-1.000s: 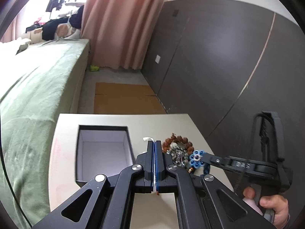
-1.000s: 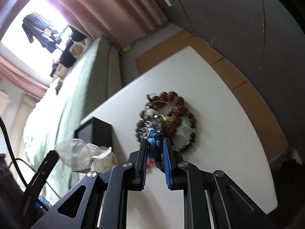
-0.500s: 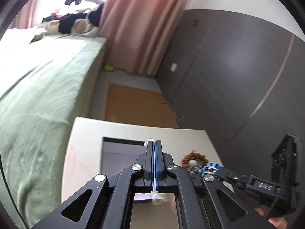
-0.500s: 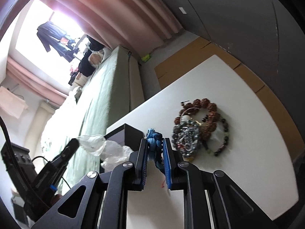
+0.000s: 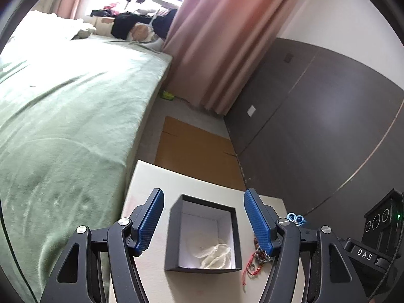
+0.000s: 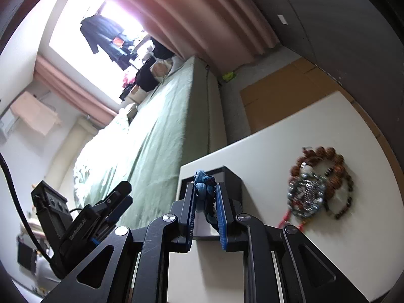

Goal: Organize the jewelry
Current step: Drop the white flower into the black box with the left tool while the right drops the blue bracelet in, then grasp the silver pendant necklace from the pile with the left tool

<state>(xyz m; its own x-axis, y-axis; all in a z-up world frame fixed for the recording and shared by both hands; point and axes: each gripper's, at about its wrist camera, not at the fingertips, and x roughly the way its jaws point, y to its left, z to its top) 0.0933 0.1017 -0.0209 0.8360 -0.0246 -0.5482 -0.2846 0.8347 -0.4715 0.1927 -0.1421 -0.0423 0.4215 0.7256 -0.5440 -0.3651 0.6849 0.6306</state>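
A black open box [image 5: 174,229] with a white inside stands on the white table [image 5: 156,176]. A crumpled clear bag [image 5: 214,251] lies in the box. My left gripper [image 5: 202,217] is open above the box, its jaws either side of it. My right gripper [image 6: 205,199] is shut on a blue bead bracelet [image 6: 203,184] and holds it near the box [image 6: 232,179]; it also shows in the left wrist view [image 5: 296,218]. A pile of brown, dark and silver bracelets [image 6: 320,184] lies on the table to the right, partly hidden in the left wrist view [image 5: 260,257].
A green bed [image 5: 63,126] runs along the table's left side. A dark wall panel [image 5: 315,126] stands to the right. Flat cardboard [image 5: 194,146] lies on the floor beyond the table. Pink curtains [image 5: 214,38] hang at the back.
My left gripper has opened and let the clear bag drop into the box. My right gripper has lifted the blue bracelet off the pile and carried it left toward the box.
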